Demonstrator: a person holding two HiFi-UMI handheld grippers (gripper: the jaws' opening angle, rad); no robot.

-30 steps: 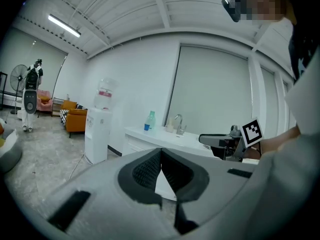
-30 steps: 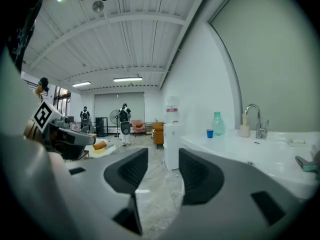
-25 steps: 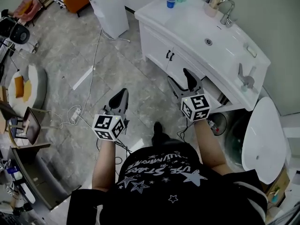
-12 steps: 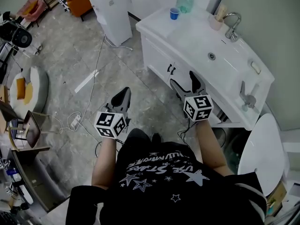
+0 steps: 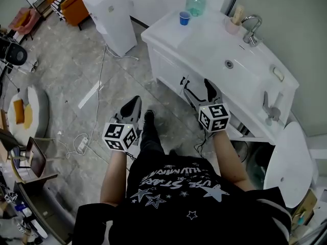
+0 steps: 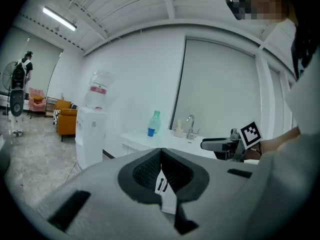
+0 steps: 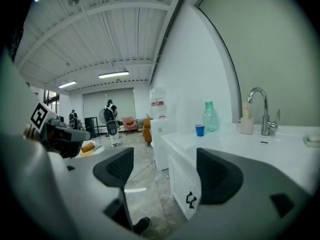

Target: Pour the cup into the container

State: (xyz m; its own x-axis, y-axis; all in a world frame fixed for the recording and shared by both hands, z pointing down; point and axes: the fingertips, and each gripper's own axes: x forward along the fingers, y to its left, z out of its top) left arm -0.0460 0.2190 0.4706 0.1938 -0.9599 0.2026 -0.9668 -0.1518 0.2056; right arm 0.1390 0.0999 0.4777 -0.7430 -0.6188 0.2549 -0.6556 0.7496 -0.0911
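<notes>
Cup, small and blue, stands upright near the far end of the white surface. It is just beside a tall green bottle. Further along the same surface there is a sink with a shiny tap and a pale tumbler next to it.

Both tools are well away from the cup. The left hand-held gripper is held over the grey floor. Its two jaws are pressed together with nothing between them. The right hand-held gripper is held in front of the white cupboard doors under the surface. Its jaws have just been opening and now stand wide apart, with nothing between them.

In the right gripper view the cup and bottle show far off, past the open jaws. In the left gripper view they look small above the closed jaws. A white water cooler stands on the floor to the left of the surface.
</notes>
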